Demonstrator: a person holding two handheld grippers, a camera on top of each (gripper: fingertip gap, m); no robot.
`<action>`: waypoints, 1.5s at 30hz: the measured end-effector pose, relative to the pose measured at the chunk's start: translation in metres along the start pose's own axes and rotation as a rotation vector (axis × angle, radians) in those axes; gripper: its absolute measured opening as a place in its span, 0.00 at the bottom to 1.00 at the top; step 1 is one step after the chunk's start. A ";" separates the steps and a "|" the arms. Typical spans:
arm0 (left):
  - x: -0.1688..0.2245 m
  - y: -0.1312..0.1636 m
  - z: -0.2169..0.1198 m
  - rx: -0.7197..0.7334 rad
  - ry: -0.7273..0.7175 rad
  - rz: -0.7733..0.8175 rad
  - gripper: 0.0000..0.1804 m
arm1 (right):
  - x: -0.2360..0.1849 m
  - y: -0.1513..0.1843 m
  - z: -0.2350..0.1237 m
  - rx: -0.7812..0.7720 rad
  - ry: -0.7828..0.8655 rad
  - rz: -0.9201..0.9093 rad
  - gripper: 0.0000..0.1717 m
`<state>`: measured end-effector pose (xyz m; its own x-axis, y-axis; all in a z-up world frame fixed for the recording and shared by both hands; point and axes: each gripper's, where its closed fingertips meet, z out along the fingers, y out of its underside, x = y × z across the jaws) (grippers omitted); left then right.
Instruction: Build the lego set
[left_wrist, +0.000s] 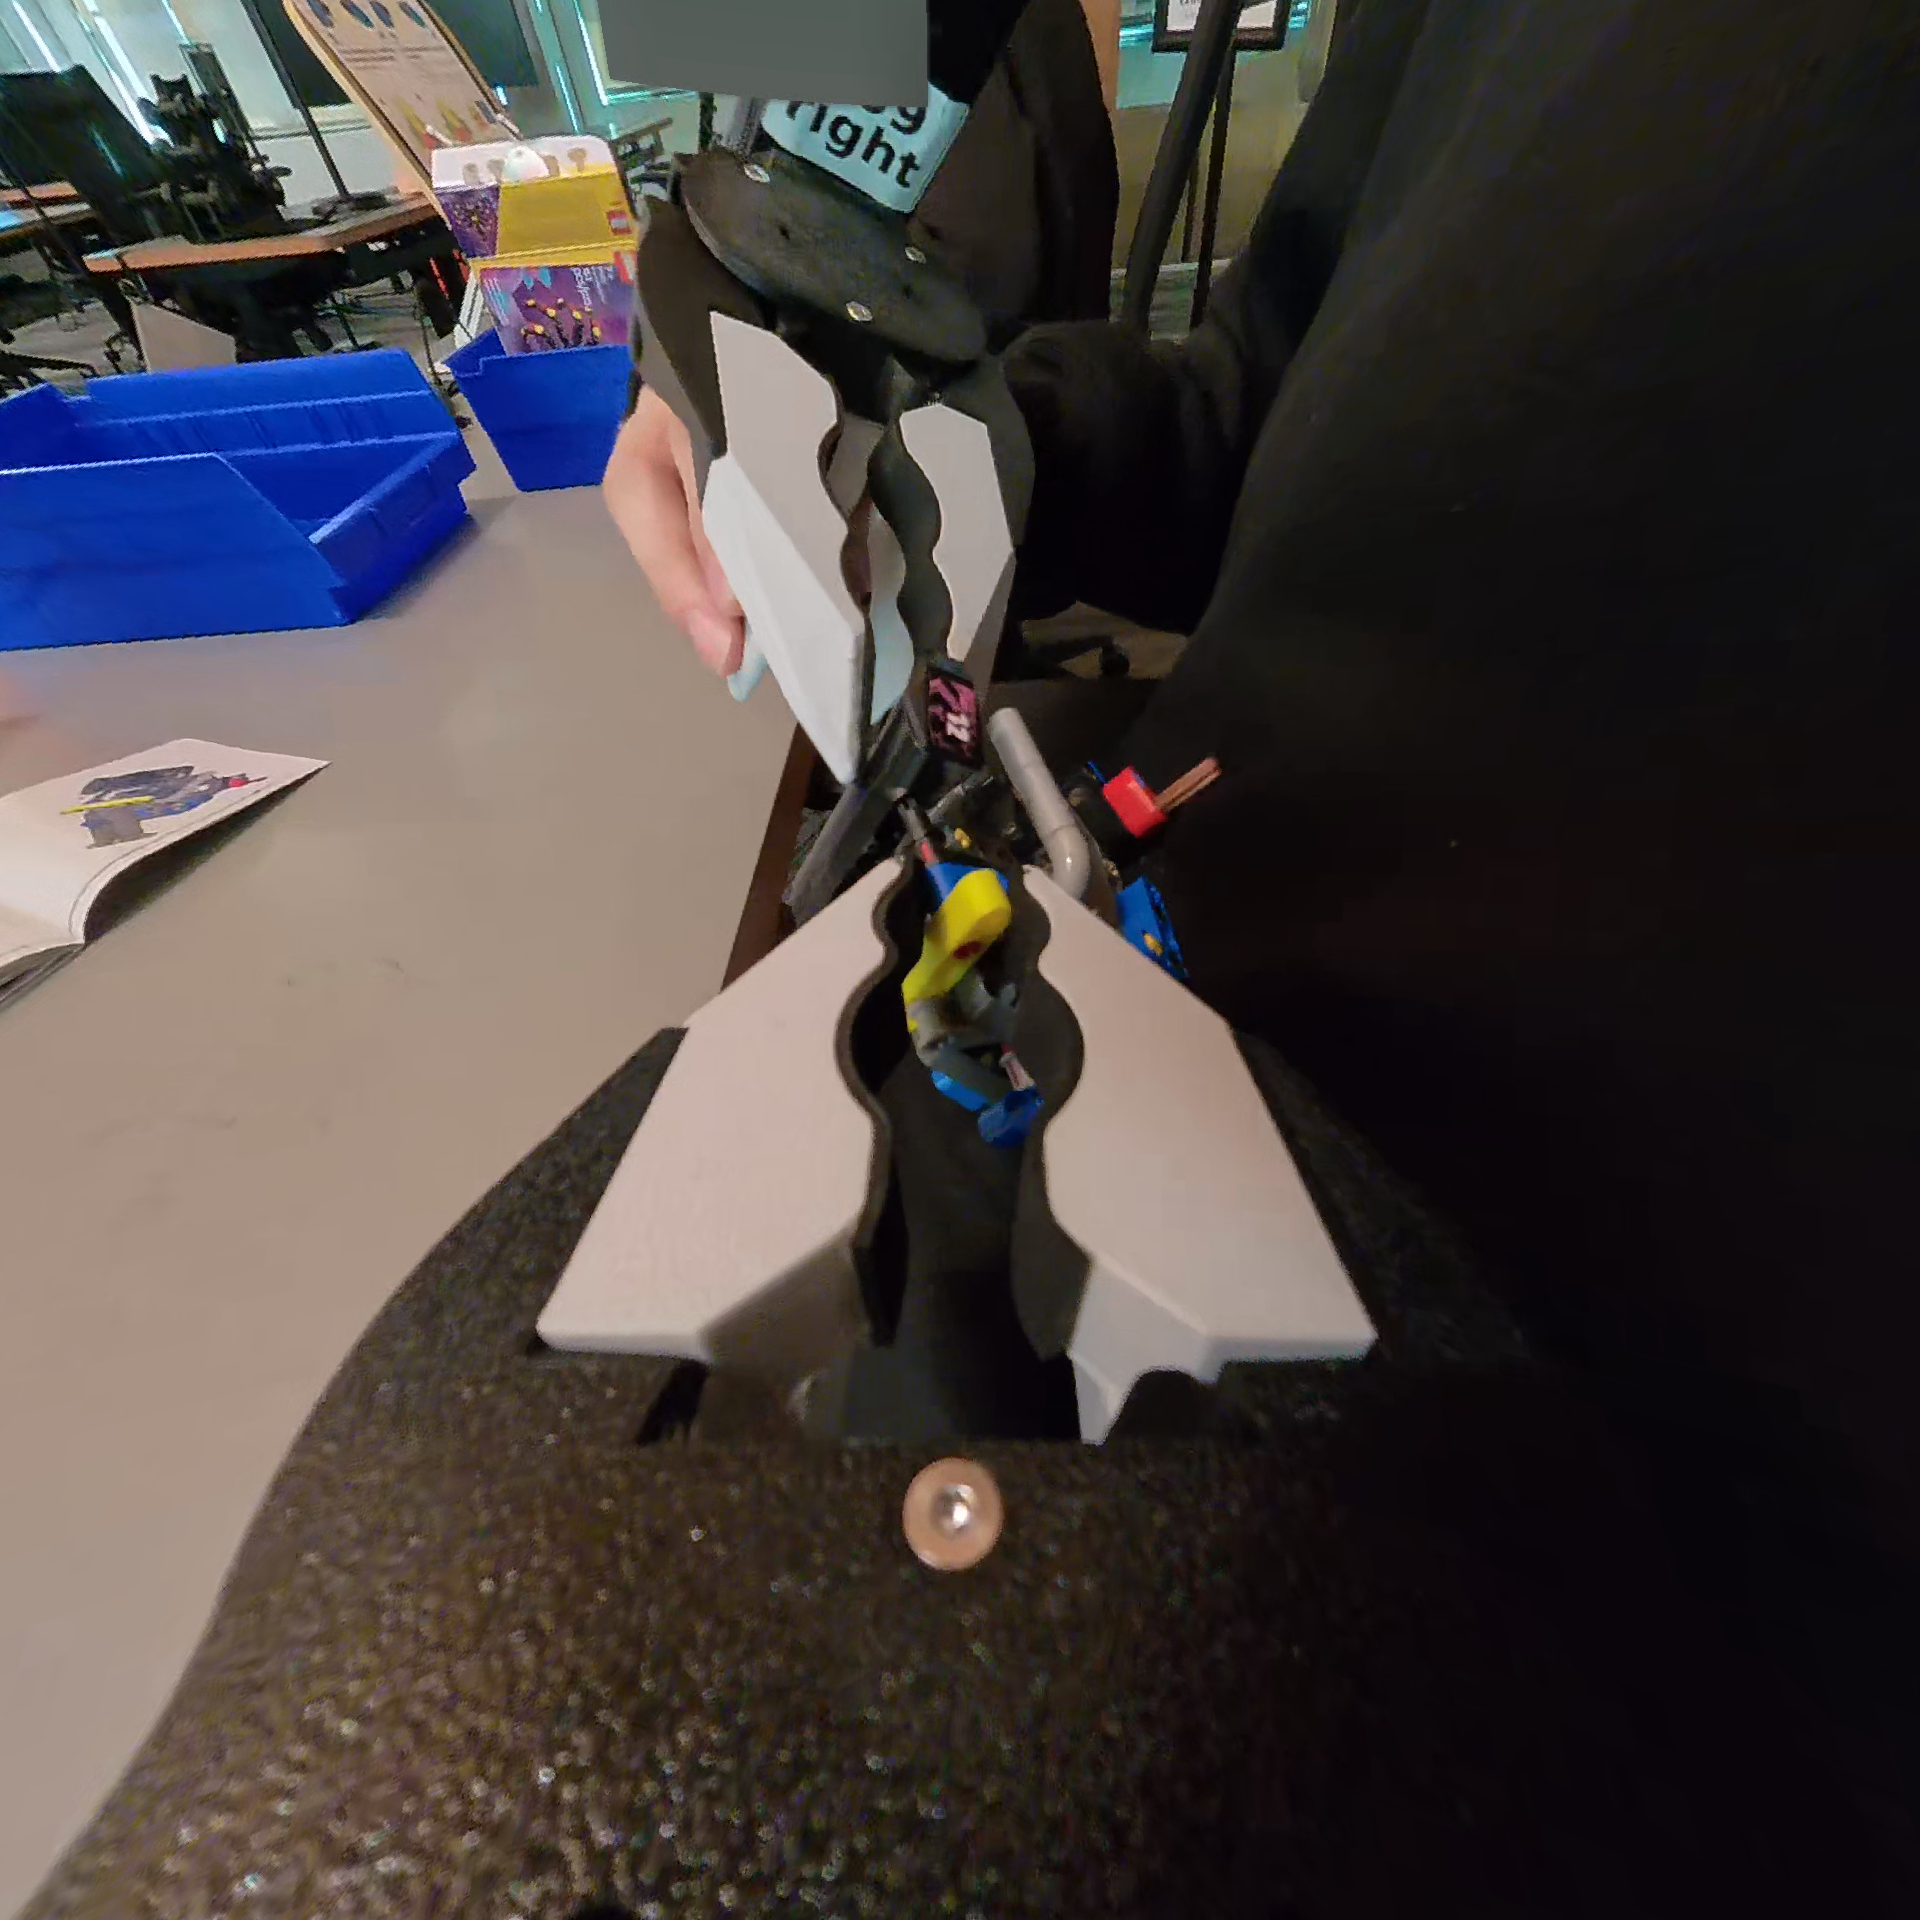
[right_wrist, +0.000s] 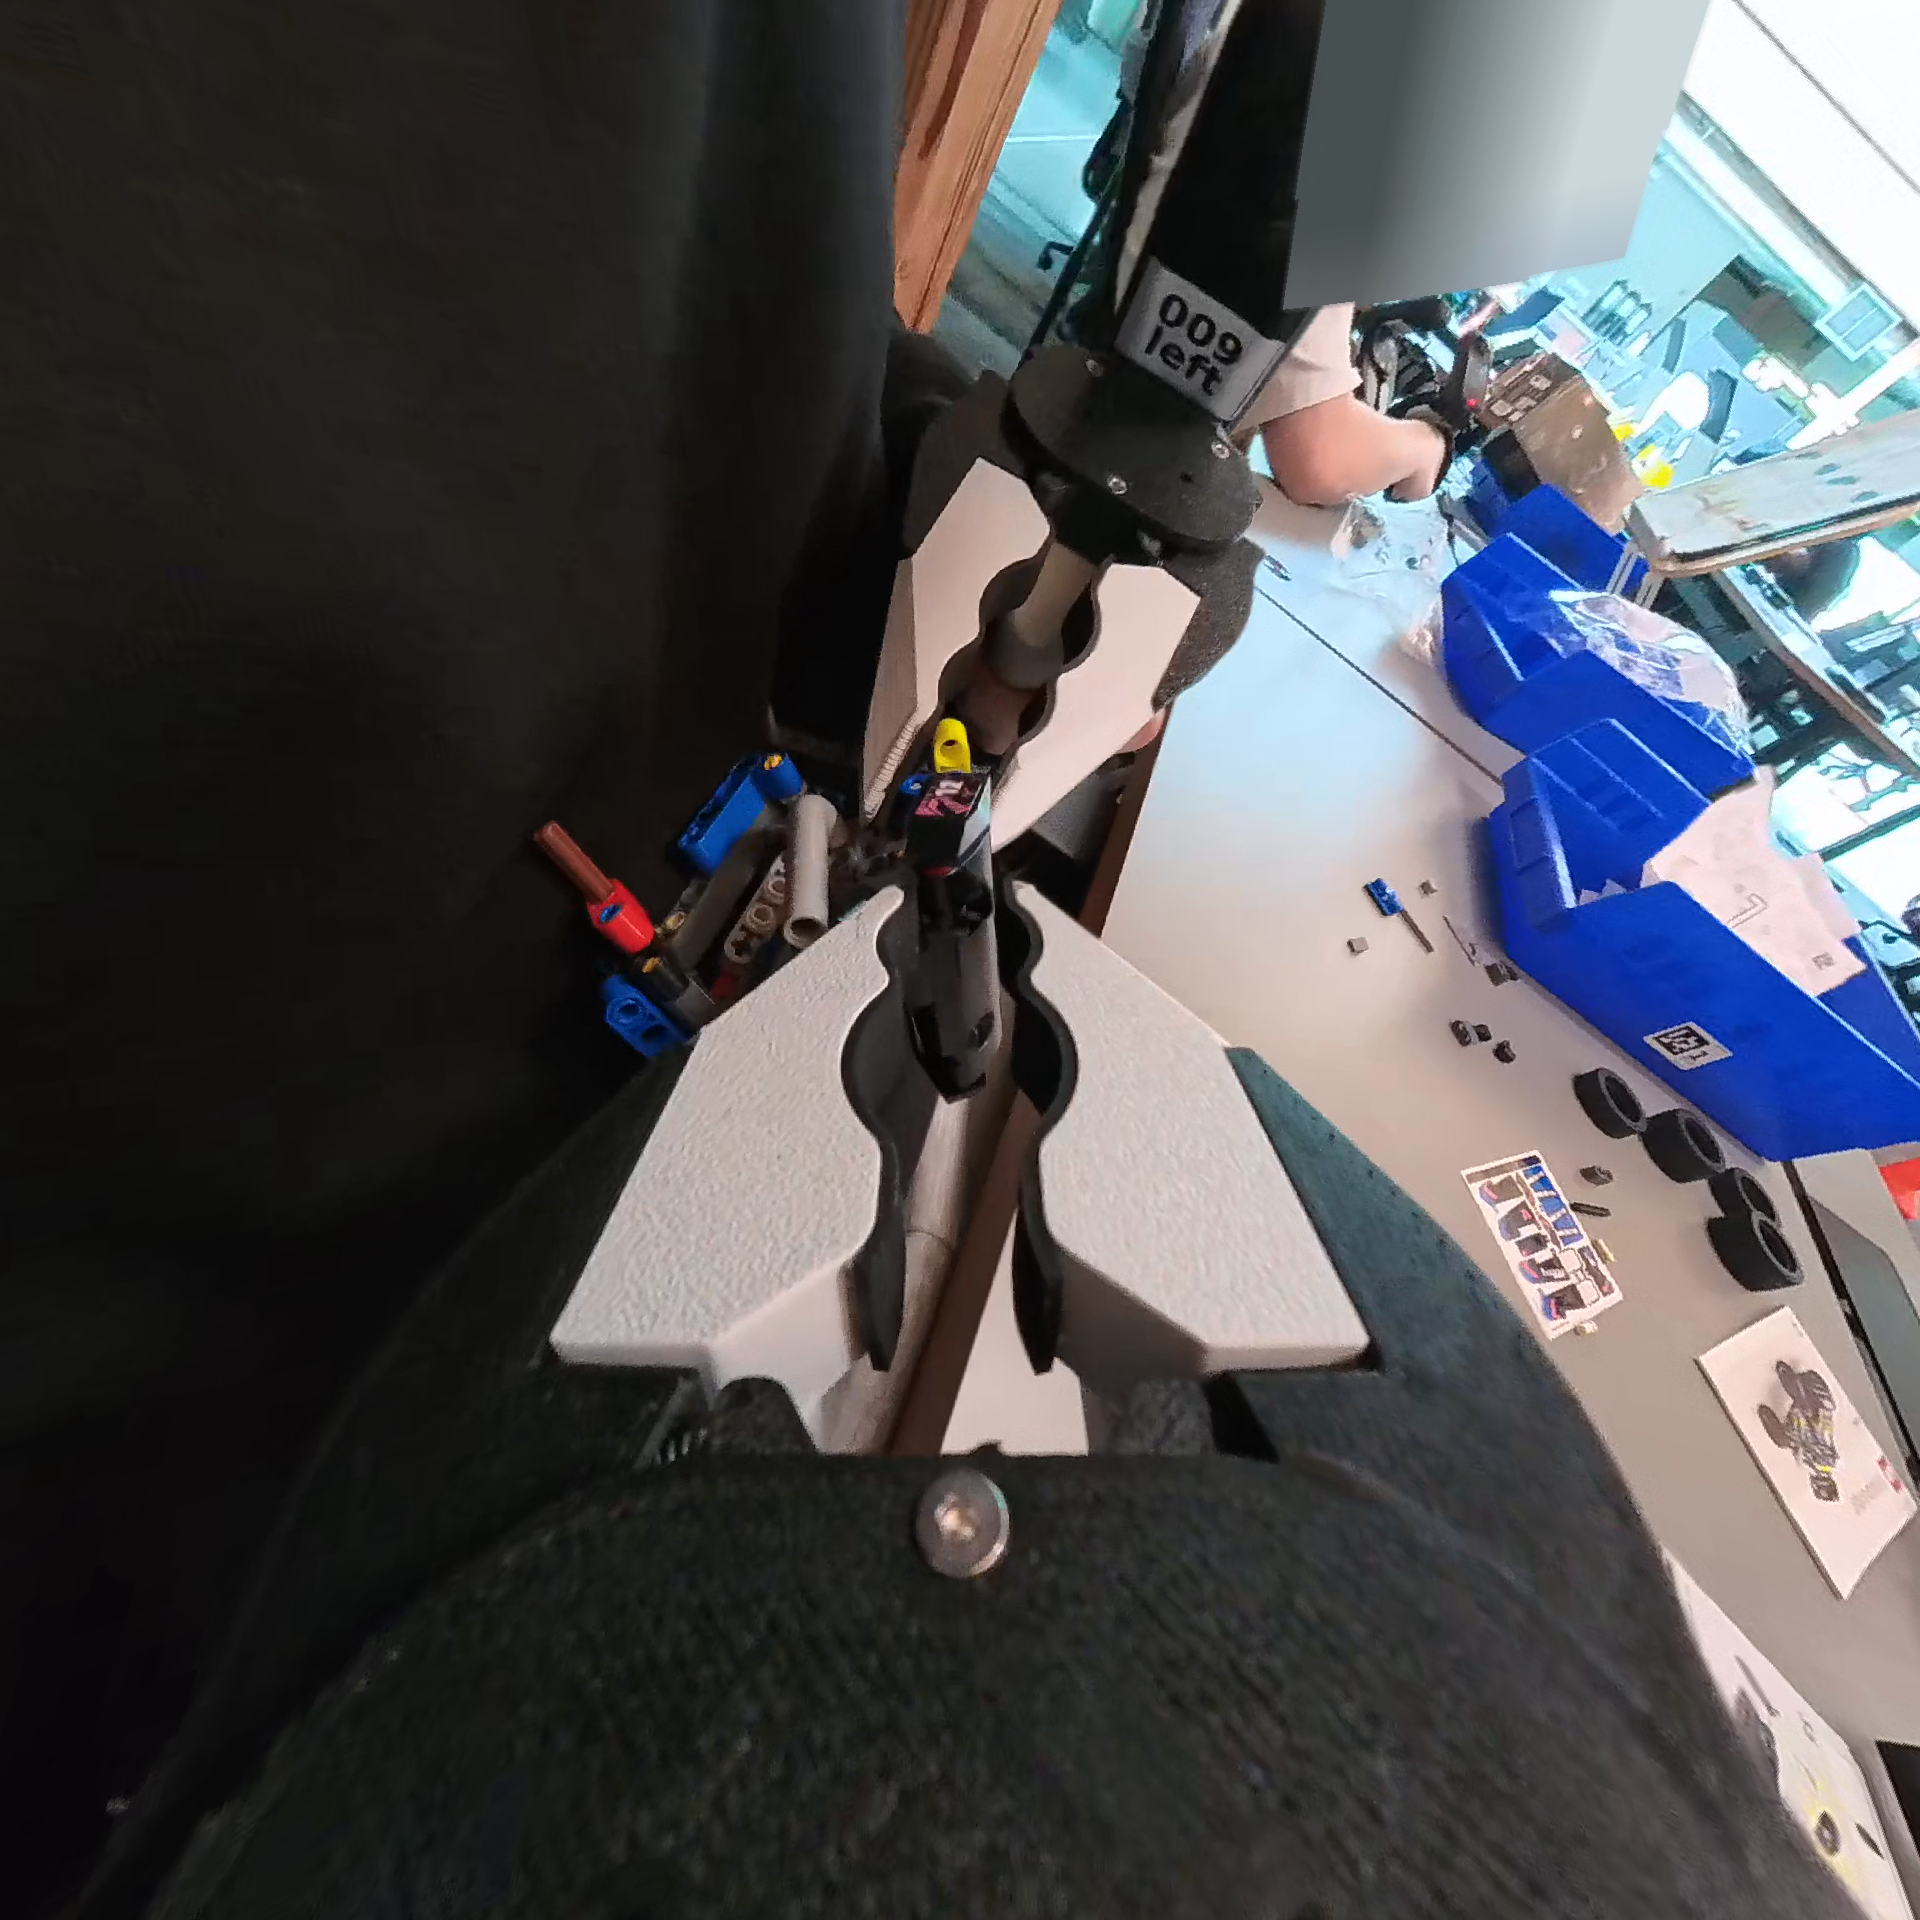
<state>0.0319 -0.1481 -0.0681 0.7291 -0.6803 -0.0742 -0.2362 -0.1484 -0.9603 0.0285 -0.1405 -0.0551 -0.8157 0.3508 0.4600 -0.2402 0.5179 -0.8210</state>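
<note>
My left gripper (left_wrist: 961, 883) is shut on a brick-built assembly. The assembly's yellow piece (left_wrist: 961, 925) and blue and grey parts sit between my left gripper's pads. The assembly hangs in the air just off the grey table's (left_wrist: 416, 1039) edge, in front of a person's black clothing (left_wrist: 1558, 727). Its blue, red and grey beams (right_wrist: 727, 904) show in the right wrist view. My right gripper (right_wrist: 956, 904) faces the left gripper (right_wrist: 951, 800). A long black piece (right_wrist: 951, 997) of the assembly, with a pink sticker (left_wrist: 953, 717) on its end, stands between my right gripper's pads with a thin gap at each side.
Blue bins (left_wrist: 208, 520) and an open booklet (left_wrist: 125, 821) lie on the table to the left. In the right wrist view there are more blue bins (right_wrist: 1662, 935), black tyres (right_wrist: 1683, 1143), a sticker sheet (right_wrist: 1543, 1242), a leaflet (right_wrist: 1808, 1423) and small loose parts (right_wrist: 1455, 935). Another person's arm (right_wrist: 1340, 447) rests farther back. Less than 4 cm separates the two grippers' tips.
</note>
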 end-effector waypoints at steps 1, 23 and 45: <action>0.001 -0.001 0.000 0.005 0.004 -0.009 0.07 | 0.000 -0.001 -0.001 0.000 0.005 -0.006 0.06; -0.011 0.003 0.002 0.033 -0.110 -0.052 0.08 | 0.012 0.011 0.000 -0.104 0.245 0.015 0.04; -0.002 0.005 0.005 0.090 0.049 -0.191 0.12 | 0.000 0.016 0.005 -0.107 -0.009 -0.027 0.06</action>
<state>0.0326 -0.1436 -0.0742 0.7224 -0.6804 0.1229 -0.0364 -0.2149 -0.9760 0.0222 -0.1358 -0.0698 -0.8147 0.3288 0.4777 -0.2050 0.6073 -0.7676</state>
